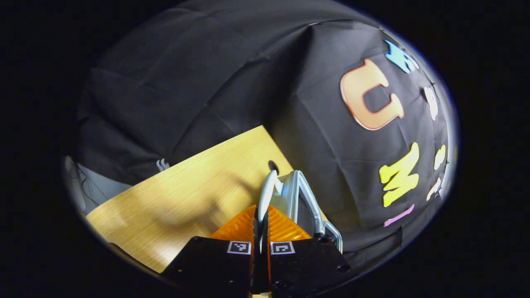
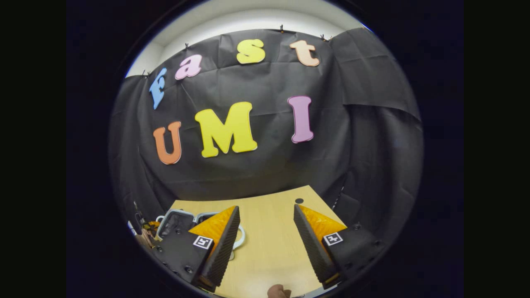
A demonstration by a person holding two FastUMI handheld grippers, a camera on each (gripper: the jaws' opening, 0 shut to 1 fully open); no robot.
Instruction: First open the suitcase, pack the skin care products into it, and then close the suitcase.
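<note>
Presently left hand-held gripper (image 1: pixel 261 231) is clamped on a silver handle (image 1: pixel 267 190) of the suitcase (image 2: pixel 176 221), at the tabletop's (image 2: pixel 269 236) left edge; right hand-held gripper (image 2: pixel 267 240) hovers spread, empty; likely opening step: lift steadily, brace case with right.

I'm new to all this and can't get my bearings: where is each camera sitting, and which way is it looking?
Left gripper view: rides on the left claw, facing the table corner and booth wall; its fingers pinch the suitcase handle.
Right gripper view: rides on the right claw, open above the table, facing the back wall.
Shared: table, suitcase, wall.
</note>
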